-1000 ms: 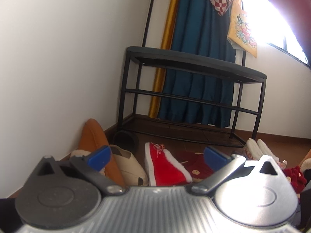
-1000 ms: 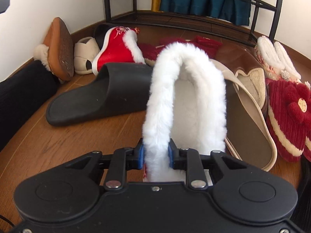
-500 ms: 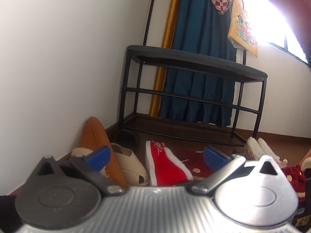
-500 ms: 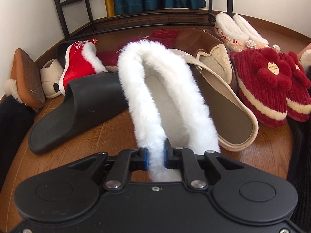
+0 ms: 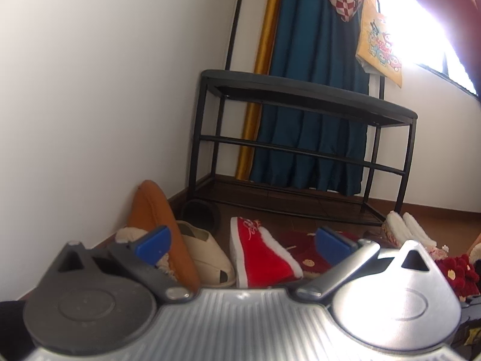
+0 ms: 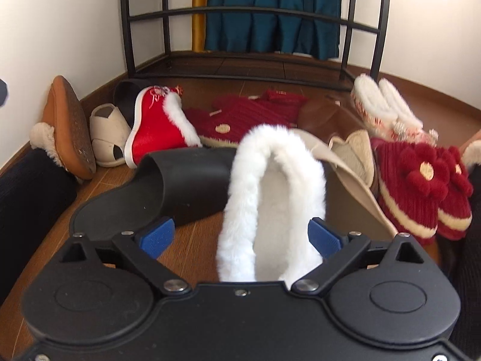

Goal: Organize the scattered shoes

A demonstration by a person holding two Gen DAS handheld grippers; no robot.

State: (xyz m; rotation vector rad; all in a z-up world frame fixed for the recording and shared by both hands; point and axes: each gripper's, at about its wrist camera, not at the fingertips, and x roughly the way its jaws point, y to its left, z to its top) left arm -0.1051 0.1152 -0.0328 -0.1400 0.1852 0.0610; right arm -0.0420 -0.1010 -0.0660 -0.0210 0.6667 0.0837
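Observation:
A white fur-trimmed slipper (image 6: 272, 198) lies between the wide-open jaws of my right gripper (image 6: 240, 239); neither blue pad touches it. A black slide sandal (image 6: 168, 192) lies just left of it, a beige slipper (image 6: 351, 180) just right. My left gripper (image 5: 242, 242) is open and empty, held above the floor facing the black shoe rack (image 5: 300, 138). A red fur-trimmed shoe (image 5: 261, 255) and a cream slipper (image 5: 204, 252) lie beyond its fingers.
An orange slipper (image 6: 69, 126) leans on the left wall. Red knitted slippers with flowers (image 6: 421, 186), a brown slipper (image 6: 324, 114) and a white fluffy pair (image 6: 381, 105) lie at the right. Red knit slippers (image 6: 246, 117) lie before the rack (image 6: 255, 18). Curtains hang behind it.
My right gripper has opened and let go of the white fur-trimmed slipper, and it has tilted up toward the rack. The left gripper has barely moved.

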